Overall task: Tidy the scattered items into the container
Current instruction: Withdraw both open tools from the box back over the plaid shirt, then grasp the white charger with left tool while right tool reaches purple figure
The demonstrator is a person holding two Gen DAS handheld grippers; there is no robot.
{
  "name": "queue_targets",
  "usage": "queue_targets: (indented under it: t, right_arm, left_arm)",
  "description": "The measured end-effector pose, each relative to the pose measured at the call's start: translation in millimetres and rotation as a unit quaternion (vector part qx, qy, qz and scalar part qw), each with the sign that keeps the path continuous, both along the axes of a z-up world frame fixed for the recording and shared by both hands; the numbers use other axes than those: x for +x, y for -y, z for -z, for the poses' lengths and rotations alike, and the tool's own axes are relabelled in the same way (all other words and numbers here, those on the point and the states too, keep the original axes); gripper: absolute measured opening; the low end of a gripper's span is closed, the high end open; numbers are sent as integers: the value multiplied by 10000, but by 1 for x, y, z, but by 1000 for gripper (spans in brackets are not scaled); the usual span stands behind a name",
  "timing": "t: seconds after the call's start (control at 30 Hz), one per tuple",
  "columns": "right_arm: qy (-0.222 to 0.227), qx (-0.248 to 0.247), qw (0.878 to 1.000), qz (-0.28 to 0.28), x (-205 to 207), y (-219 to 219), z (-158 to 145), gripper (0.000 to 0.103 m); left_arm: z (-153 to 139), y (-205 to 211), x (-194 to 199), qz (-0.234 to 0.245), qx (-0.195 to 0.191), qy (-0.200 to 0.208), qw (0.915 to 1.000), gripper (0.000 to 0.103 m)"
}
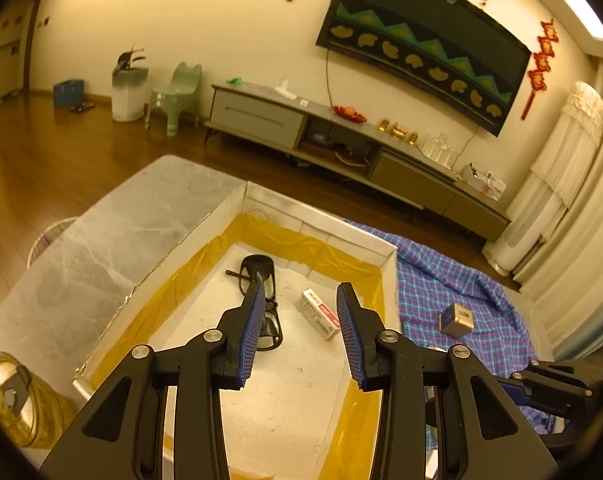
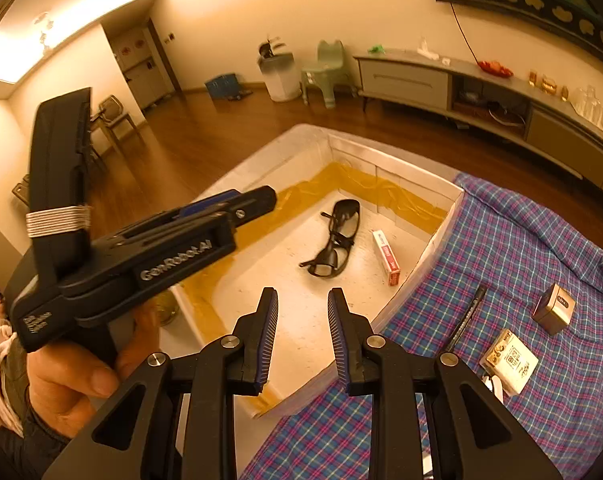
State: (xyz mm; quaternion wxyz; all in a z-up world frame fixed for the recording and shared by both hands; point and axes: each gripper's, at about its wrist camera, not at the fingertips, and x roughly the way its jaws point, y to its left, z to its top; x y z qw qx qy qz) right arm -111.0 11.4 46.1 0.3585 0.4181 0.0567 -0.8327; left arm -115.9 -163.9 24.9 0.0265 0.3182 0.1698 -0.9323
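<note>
Both grippers empty, fingers apart. I hold left gripper point(image 1: 297, 332) over box point(image 1: 389, 280); next steer right gripper point(image 2: 302, 340) toward pen point(image 2: 465, 316), straddle barrel crosswise.

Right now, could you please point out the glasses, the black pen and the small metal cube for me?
glasses point(image 2: 335, 240): right wrist view, on the bridge.
black pen point(image 2: 465, 318): right wrist view, mid-barrel, on the plaid cloth.
small metal cube point(image 1: 456, 320): left wrist view, on its front face.
</note>
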Motion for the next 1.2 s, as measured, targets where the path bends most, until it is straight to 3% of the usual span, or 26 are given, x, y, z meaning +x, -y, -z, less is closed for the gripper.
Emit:
queue_targets:
  t: [0.27, 0.43, 0.7, 0.9, 1.2]
  right_arm:
    - [-381, -344, 9987, -12, 41, -30, -11, 28]
    - [-417, -595, 9972, 160, 58, -58, -7, 28]
    - [-456, -760, 9943, 589, 83, -110, 2, 28]
    - [-301, -719, 9910, 1090, 89, -148, 23, 28]
    - [524, -755, 9806, 1733, 97, -191, 98, 28]
  left_arm:
    - [-4, -26, 43, 394, -8, -306, 9988, 39]
    - [-5, -56, 72, 593, -408, -497, 9962, 39]
    - [0, -97, 94, 1359, -206, -590, 9887, 39]
    - [23, -141, 93, 2232, -85, -111, 9747, 39]
    - [77, -199, 84, 2745, -758, 742, 9557, 39]
